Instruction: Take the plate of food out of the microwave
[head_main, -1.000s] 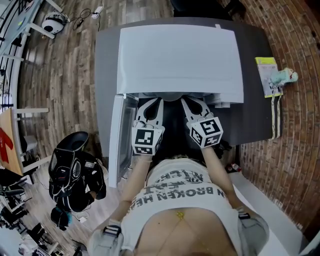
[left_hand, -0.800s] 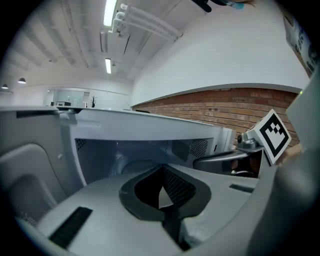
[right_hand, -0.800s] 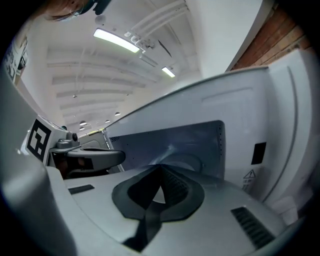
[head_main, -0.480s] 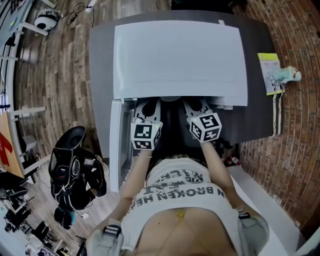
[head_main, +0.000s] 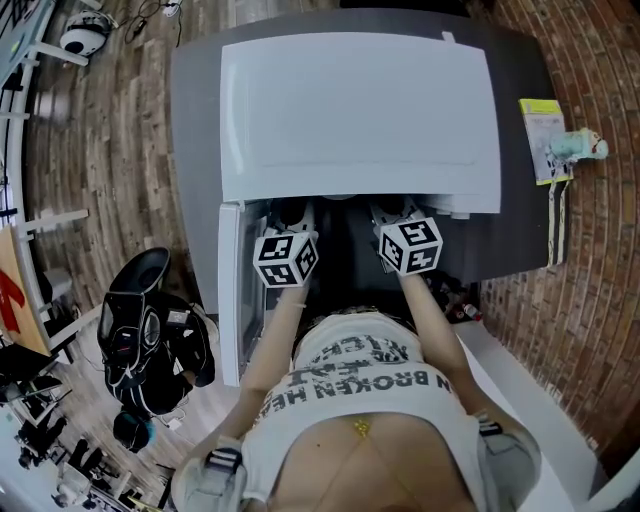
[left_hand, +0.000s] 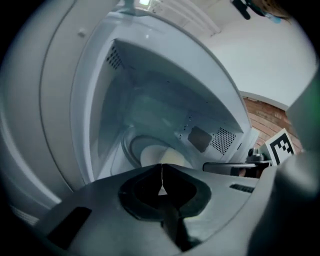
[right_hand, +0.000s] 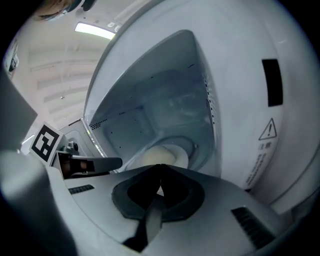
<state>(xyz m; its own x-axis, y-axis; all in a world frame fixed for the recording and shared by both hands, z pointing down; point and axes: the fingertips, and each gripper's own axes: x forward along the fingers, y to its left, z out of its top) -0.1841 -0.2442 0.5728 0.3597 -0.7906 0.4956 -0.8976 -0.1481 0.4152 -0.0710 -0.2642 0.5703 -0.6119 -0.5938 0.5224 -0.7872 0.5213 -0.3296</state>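
Observation:
The white microwave (head_main: 360, 110) stands on a dark grey table with its door (head_main: 232, 300) swung open to the left. On the glass turntable inside lies a plate of pale food (left_hand: 161, 156), also visible in the right gripper view (right_hand: 167, 154). My left gripper (left_hand: 161, 172) is shut and empty, its tips just short of the plate. My right gripper (right_hand: 160, 171) is also shut and empty, at the cavity's mouth beside the left one. In the head view only their marker cubes (head_main: 285, 258) (head_main: 410, 245) show; the jaws are hidden under the microwave's top.
The table (head_main: 520, 230) ends near a brick wall on the right. A yellow-green packet and a small pale figure (head_main: 560, 145) lie there. A black bag (head_main: 150, 330) sits on the wooden floor to the left, close to the open door.
Both grippers have pushed forward, deeper under the microwave's top edge. The left marker cube has turned a little. The plate has not moved.

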